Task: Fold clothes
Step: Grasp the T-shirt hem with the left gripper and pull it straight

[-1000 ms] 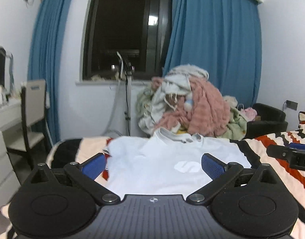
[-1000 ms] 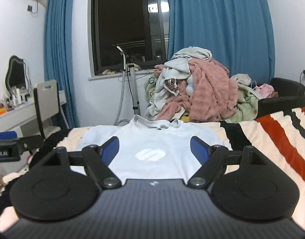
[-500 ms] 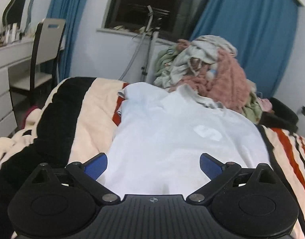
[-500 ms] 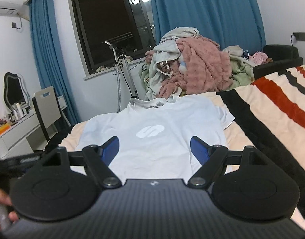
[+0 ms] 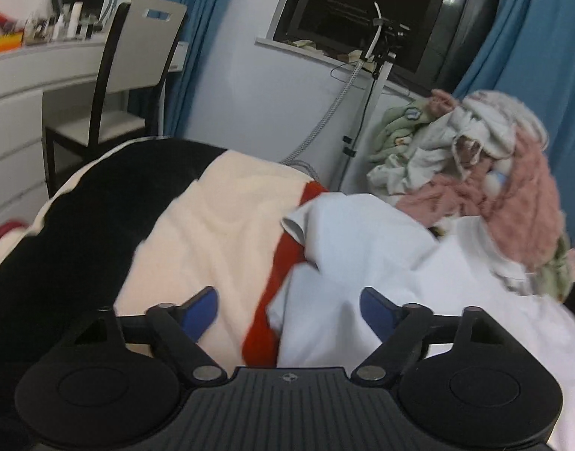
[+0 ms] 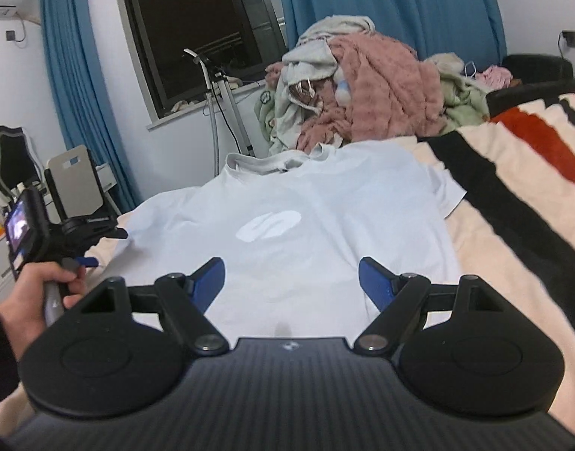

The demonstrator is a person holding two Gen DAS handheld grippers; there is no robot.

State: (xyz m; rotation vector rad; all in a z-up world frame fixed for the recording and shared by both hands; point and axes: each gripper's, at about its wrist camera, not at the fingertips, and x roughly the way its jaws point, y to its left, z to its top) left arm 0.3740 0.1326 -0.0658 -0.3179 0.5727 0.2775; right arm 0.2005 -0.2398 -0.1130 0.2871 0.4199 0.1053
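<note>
Nothing folded yet: white t-shirt [image 6: 310, 233] lies spread flat, face up on the striped blanket [image 6: 513, 203], my left gripper [image 5: 287, 310] and right gripper [image 6: 291, 282] both wide open and empty, so every fold remains.

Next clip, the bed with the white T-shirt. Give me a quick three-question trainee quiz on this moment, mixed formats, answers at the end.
1. True or false: the left claw is shut on the white T-shirt's sleeve.
2. Multiple choice: what lies behind the T-shirt's collar, toward the window? A) a stack of folded towels B) a heap of unfolded clothes C) a suitcase
3. Fill in: the T-shirt lies spread out with its pale oval logo facing ____.

Key: 1 false, both the left and right claw are open and hold nothing. 2 B. 3 up.
</note>
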